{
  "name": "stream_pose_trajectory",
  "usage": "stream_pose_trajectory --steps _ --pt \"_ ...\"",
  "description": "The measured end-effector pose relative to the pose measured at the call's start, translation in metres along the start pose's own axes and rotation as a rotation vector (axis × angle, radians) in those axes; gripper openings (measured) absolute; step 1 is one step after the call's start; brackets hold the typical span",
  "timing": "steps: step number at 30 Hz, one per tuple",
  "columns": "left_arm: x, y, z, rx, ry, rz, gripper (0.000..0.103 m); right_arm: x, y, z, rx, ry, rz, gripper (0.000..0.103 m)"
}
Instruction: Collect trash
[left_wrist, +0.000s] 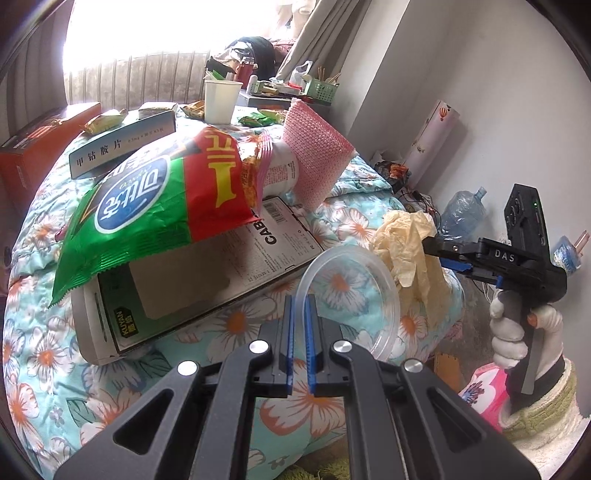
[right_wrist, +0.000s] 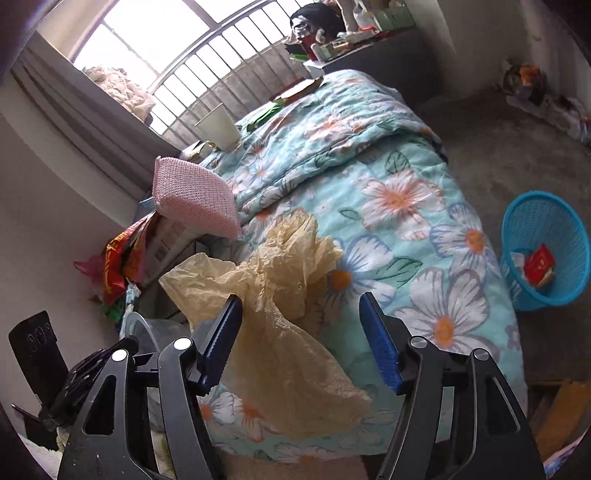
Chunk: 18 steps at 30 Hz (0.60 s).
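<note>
Blue-padded fingers (left_wrist: 290, 325) of the left gripper (left_wrist: 301, 332) sit nearest the lens, pinching the rim of a clear plastic lid (left_wrist: 351, 291) that rises just above the flowered quilt (left_wrist: 55, 350) on the bed.

Taking that lid as the landmark and moving from left to right in the left wrist view: far to its left an orange box (left_wrist: 33, 155) lies at the bed's edge. Nearer, still left of the lid, a grey carton (left_wrist: 192, 280) lies flat on the quilt, with a green and red snack bag (left_wrist: 159, 206) draped over its far end. Behind the bag lies a white medicine box (left_wrist: 122, 144). Beyond the lid, well back, a white paper cup (left_wrist: 221, 101) stands upright, and a pink bubble-wrap pouch (left_wrist: 317, 155) leans up behind the carton. Just right of the lid lies a crumpled yellowish plastic bag (left_wrist: 406, 243), touching its rim. Further right, the right gripper (left_wrist: 452, 258) is held by a white-gloved hand (left_wrist: 513, 336).

In the right wrist view, the right gripper's (right_wrist: 301, 339) fingers (right_wrist: 380, 343) are spread wide, with the yellowish bag (right_wrist: 280, 295) lying loose between them; its left pad seems to brush the film. Well to the right, on the floor (right_wrist: 498, 129) beside the bed, stands a blue trash basket (right_wrist: 546, 251) holding a few scraps.
</note>
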<state>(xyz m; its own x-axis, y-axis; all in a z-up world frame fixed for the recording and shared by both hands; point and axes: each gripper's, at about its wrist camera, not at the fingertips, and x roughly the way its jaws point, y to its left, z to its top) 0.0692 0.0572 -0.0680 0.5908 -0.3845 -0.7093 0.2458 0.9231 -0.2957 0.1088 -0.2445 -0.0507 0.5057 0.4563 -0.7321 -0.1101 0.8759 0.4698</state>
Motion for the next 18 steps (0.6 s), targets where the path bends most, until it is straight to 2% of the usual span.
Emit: stream_pose_trajectory --steps 5,7,8,10,13,18 --pt "-0.003 0.003 -0.002 -0.008 -0.009 -0.011 0.005 -0.042 0.018 -0.001 -0.046 -0.179 -0.127 0.062" --pt "-0.003 0.005 -0.002 -0.013 -0.014 -0.015 0.005 -0.053 0.027 -0.007 -0.061 -0.214 -0.105 0.059" --pt "-0.004 0.006 -0.002 -0.016 -0.019 -0.017 0.005 -0.054 0.033 -0.011 -0.064 -0.208 -0.080 0.057" --pt "-0.006 0.008 -0.003 -0.024 -0.026 -0.021 0.005 -0.042 0.045 -0.020 -0.071 -0.139 -0.037 0.056" --pt "-0.006 0.013 -0.004 -0.032 -0.028 -0.030 0.004 -0.008 0.056 -0.031 -0.053 -0.016 -0.051 0.056" --pt "-0.004 0.019 -0.005 -0.044 -0.014 -0.048 0.005 0.033 0.038 -0.010 0.125 0.038 -0.070 0.057"
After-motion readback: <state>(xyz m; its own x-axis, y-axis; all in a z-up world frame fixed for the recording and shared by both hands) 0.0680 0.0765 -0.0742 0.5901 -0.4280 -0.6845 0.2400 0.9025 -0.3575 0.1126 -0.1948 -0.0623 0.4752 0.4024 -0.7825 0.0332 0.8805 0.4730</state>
